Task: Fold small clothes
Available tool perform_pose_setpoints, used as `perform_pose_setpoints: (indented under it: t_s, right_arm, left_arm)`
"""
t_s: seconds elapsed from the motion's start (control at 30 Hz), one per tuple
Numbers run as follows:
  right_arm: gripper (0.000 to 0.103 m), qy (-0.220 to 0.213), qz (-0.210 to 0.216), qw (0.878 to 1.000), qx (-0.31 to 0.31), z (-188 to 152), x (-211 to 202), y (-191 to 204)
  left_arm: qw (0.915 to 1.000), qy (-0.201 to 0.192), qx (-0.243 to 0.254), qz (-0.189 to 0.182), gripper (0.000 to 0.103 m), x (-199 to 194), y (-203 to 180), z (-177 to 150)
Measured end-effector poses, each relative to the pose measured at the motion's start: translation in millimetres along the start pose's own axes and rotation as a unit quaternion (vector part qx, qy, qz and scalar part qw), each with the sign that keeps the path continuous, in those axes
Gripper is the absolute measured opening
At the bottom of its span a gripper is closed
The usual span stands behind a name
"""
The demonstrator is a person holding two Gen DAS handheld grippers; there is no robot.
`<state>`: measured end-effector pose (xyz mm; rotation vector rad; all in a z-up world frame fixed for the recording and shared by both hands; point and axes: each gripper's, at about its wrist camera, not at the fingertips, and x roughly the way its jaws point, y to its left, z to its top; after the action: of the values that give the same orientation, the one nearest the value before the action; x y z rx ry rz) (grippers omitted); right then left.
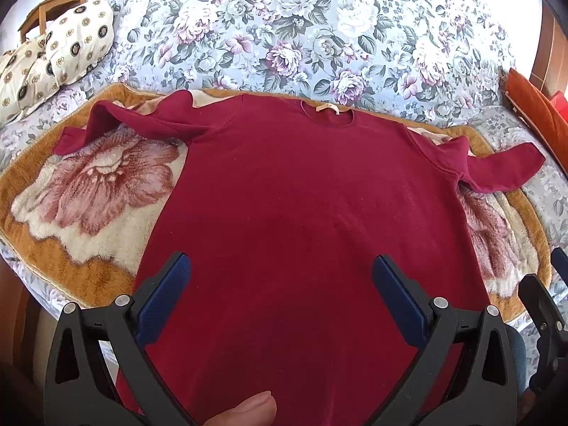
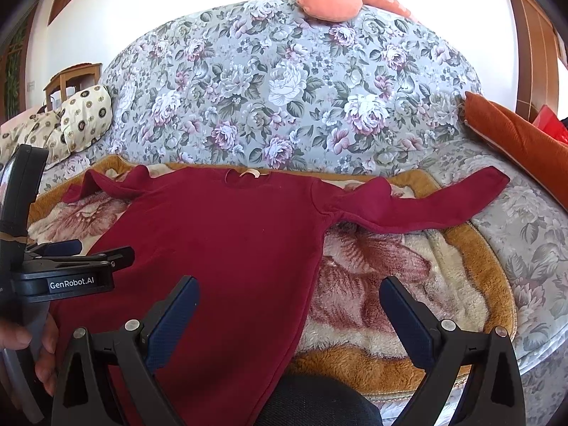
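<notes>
A dark red long-sleeved top [image 1: 301,195] [image 2: 227,234] lies flat, front up, on a plush flower-patterned blanket [image 1: 88,191] [image 2: 383,273], collar pointing away from me. Both sleeves stretch out sideways, the left one [image 1: 106,120] rumpled, the right one [image 2: 426,202] straighter. My left gripper [image 1: 280,277] hovers open over the lower middle of the top, nothing between its blue pads. My right gripper [image 2: 289,298] is open above the top's right hem edge, holding nothing. The left gripper's body [image 2: 64,277] shows at the left of the right wrist view.
The blanket lies on a floral sofa seat, with the sofa backrest [image 1: 301,35] [image 2: 284,88] behind it. Cream patterned cushions [image 1: 53,53] [image 2: 71,124] sit at the left, an orange cushion [image 2: 514,142] at the right, a pink cushion [image 2: 330,0] on top. A thumb [image 1: 248,411] shows below.
</notes>
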<state>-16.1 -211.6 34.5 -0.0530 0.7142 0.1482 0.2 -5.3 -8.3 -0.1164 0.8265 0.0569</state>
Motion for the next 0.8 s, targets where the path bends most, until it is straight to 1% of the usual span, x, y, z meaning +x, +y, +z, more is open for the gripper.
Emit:
perform_pose_setpoints:
  t_s: [0.37,0.5,0.53,0.67,0.8]
  right_arm:
    - [0.101,0.01,0.005,1.0,0.024,-1.9,2.4,-7.8]
    - [0.101,0.021,-0.002,1.0,0.021,-3.0,6.5,-10.4]
    - [0.101,0.023,0.004,0.999,0.028,-2.3,7.0,-12.9]
    - [0.101,0.017,0.003,0.999,0.031,-0.9,5.1,-15.0]
    - [0.101,0.032,0.005,0.999,0.028,-1.6,10.3,-13.2]
  left_arm:
    - [1.0,0.002,-0.001,-0.001,0.102,0.6,1.4,1.6]
    - [1.0,0.002,0.002,-0.001,0.102,-0.6,2.9,2.7]
    - [1.0,0.002,0.0,-0.002,0.102,-0.4,3.8,2.9]
    - [0.9999,0.013,-0.008,-0.002,0.102,2.7,7.2,6.3]
    - [1.0,0.004,-0.002,0.007,0.102,0.4,9.0,7.6]
